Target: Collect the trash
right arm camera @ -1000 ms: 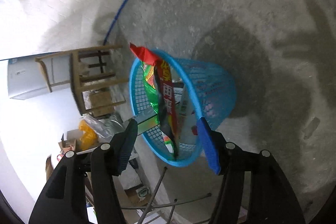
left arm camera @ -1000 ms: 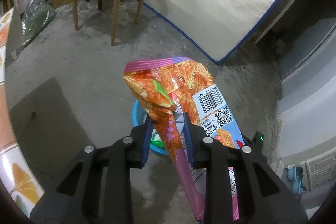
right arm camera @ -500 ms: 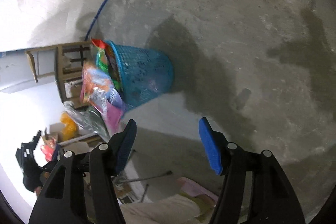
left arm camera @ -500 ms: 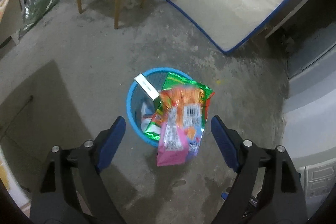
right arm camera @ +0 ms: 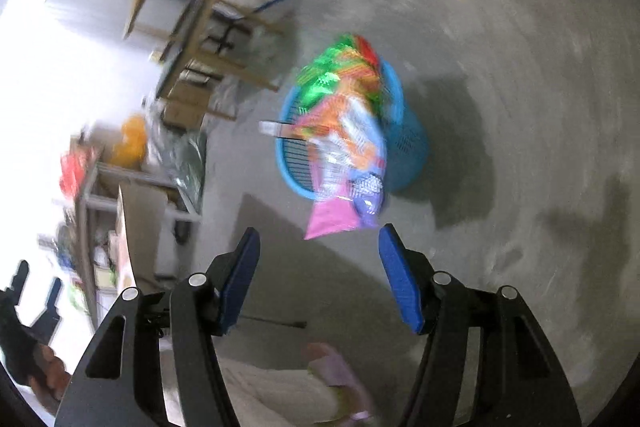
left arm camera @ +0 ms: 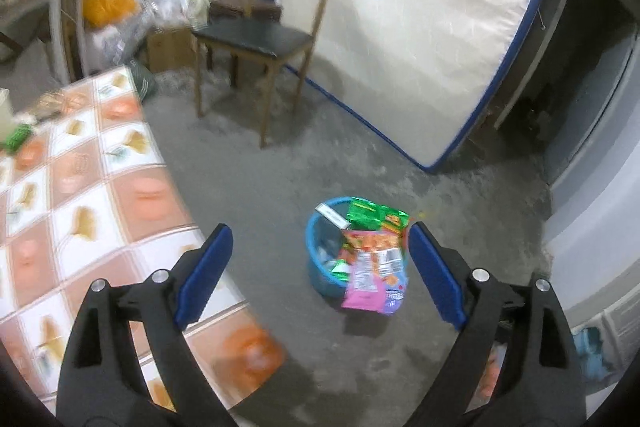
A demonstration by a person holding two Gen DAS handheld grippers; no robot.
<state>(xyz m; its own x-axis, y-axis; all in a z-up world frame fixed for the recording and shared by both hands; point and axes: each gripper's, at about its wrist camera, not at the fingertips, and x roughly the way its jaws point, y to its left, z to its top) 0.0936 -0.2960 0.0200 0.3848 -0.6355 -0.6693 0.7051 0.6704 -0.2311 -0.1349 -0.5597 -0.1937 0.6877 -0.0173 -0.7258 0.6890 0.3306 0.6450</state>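
Note:
A blue mesh trash basket (left arm camera: pixel 316 269) (right arm camera: pixel 408 143) stands on the concrete floor, stuffed with wrappers. An orange and pink snack bag (left arm camera: pixel 374 273) (right arm camera: pixel 344 163) hangs over its near rim, above a green wrapper (left arm camera: pixel 370 215) (right arm camera: pixel 324 83). My left gripper (left arm camera: pixel 318 261) is high above the basket and its jaws are still opening, with nothing between the blue pads. My right gripper (right arm camera: pixel 318 263) also hovers above the floor short of the basket, open and empty. The left gripper (right arm camera: pixel 34 301) shows dark at the lower left edge of the right wrist view.
A table with a tile-patterned cloth (left arm camera: pixel 80 211) fills the left. A wooden chair (left arm camera: pixel 260 39) (right arm camera: pixel 200 43) stands behind the basket, a white mattress (left arm camera: pixel 420 27) leans on the wall. Bags and boxes (left arm camera: pixel 108 11) pile at back left. Bare concrete lies around the basket.
My left gripper let go of the orange snack bag, which dropped onto the basket's rim, and its jaws spread wide. Both grippers rose and drew back from the basket; the right view rolled.

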